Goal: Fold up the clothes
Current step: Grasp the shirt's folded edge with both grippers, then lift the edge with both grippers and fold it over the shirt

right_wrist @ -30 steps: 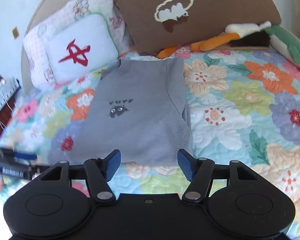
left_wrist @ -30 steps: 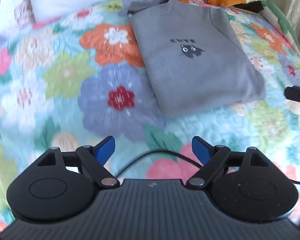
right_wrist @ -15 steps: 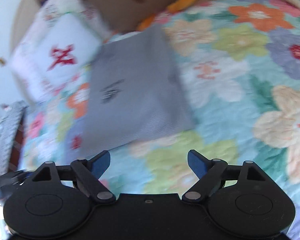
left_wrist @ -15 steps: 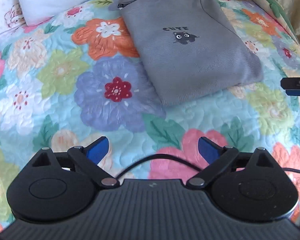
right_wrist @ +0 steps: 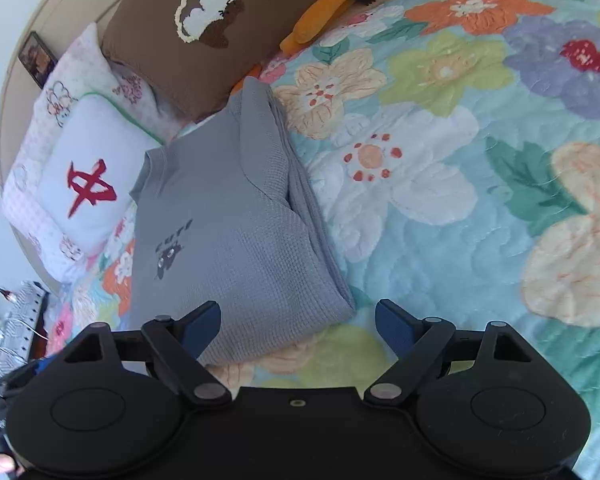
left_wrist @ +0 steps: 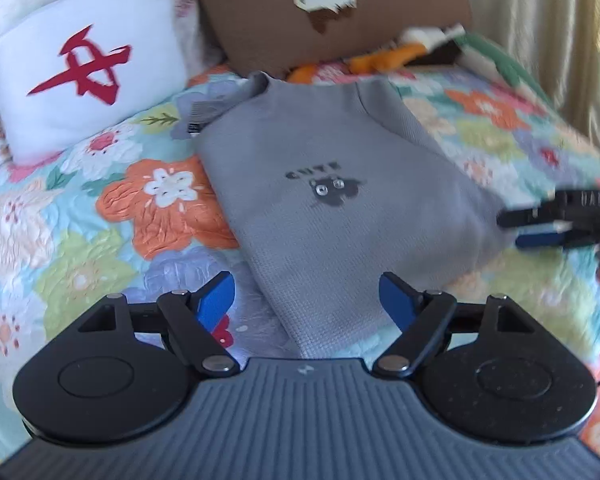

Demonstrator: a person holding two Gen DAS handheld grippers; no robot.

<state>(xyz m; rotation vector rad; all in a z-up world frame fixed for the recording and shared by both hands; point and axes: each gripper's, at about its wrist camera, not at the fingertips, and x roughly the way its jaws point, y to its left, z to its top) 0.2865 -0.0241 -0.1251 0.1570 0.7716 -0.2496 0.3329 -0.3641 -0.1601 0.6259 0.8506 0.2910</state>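
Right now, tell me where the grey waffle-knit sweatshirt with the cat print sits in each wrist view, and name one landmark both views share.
Left wrist view: the grey waffle-knit sweatshirt fills the centre, its near hem just ahead of the left tongs.
Right wrist view: it lies left of centre, its near corner between the open fingers of the right tongs.
Shared landmark: the white cushion with the red mark, left of the sweatshirt in both.
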